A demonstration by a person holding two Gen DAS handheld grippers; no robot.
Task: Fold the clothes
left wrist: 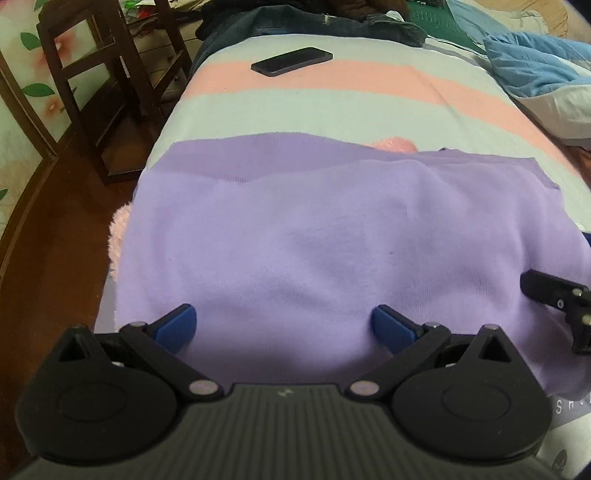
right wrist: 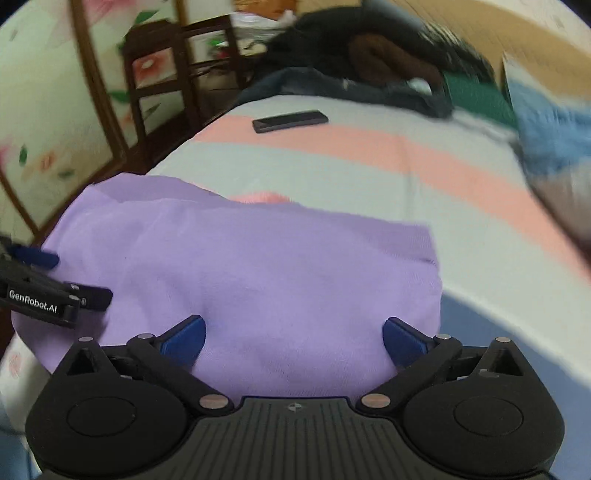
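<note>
A lavender garment (left wrist: 332, 236) lies folded across the near part of the striped bed; it also shows in the right wrist view (right wrist: 258, 266). Pink fuzzy fabric (left wrist: 395, 144) peeks out from under its far edge and left side. My left gripper (left wrist: 284, 326) is open over the garment's near edge, empty. My right gripper (right wrist: 293, 338) is open over the near right part of the garment, empty. The right gripper shows at the right edge of the left wrist view (left wrist: 561, 306). The left gripper shows at the left of the right wrist view (right wrist: 51, 291).
A black phone (left wrist: 291, 61) lies on the pink-striped bedsheet (left wrist: 332, 107) beyond the garment. Dark jeans (left wrist: 295, 22) and a blue blanket (left wrist: 532, 62) lie at the far end. A dark wooden chair (left wrist: 92, 85) stands on the floor left of the bed.
</note>
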